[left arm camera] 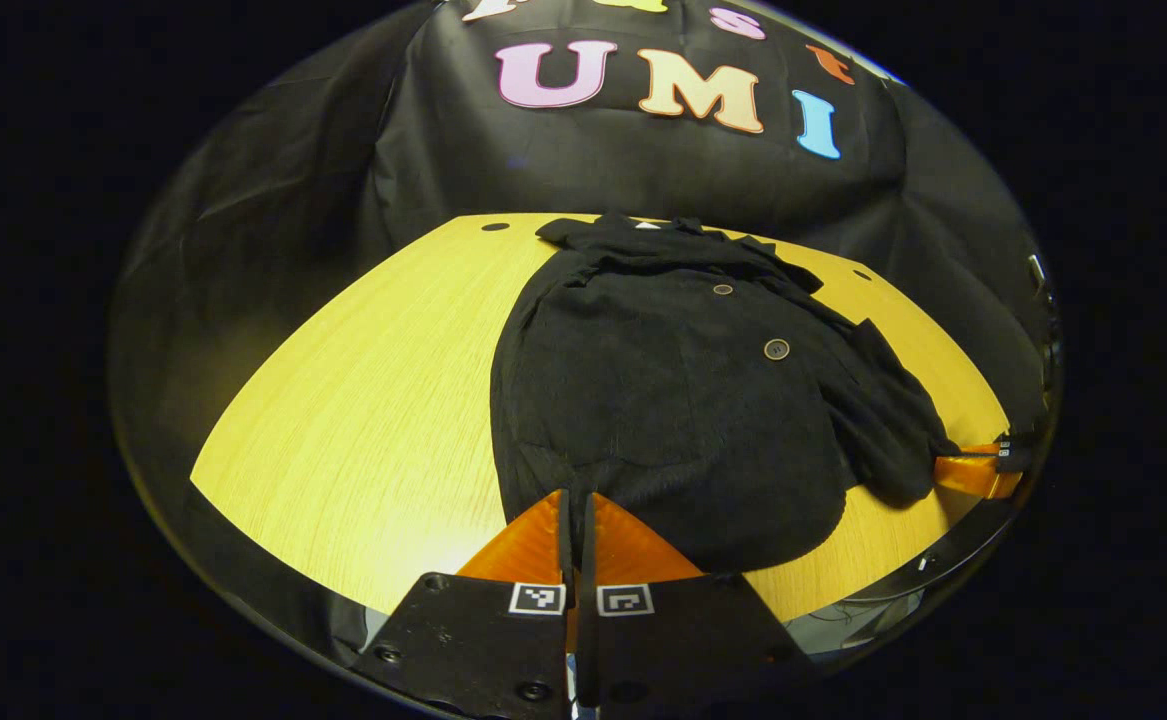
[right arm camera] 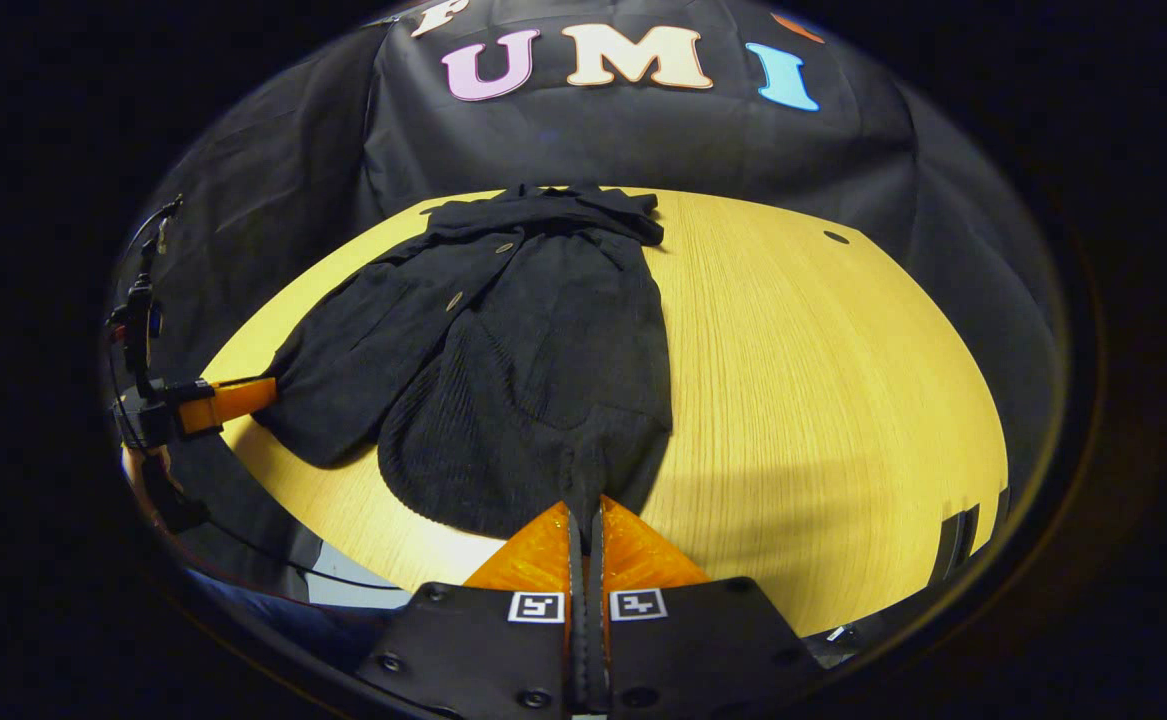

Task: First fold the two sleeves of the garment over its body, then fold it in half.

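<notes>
Dark garment [left arm camera: 663, 400] on wooden table [left arm camera: 363, 400]: left gripper [left arm camera: 577, 500] and right gripper [right arm camera: 588, 510] each pinching hem at 6 o'clock; lift evenly, carry toward 12 o'clock collar.

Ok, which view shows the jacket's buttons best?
The left gripper view: two buttons sit face-on on the black jacket. In the right gripper view the jacket lies more side-on, so its buttons look like thin slivers.

Garment [left arm camera: 663, 400] lies flat on table [left arm camera: 363, 420], collar end toward booth wall [left arm camera: 643, 170]. Left gripper [left arm camera: 576, 497] at near hem; right gripper [right arm camera: 586, 510] at same near edge, further right. Bare table flanks garment both sides
</notes>
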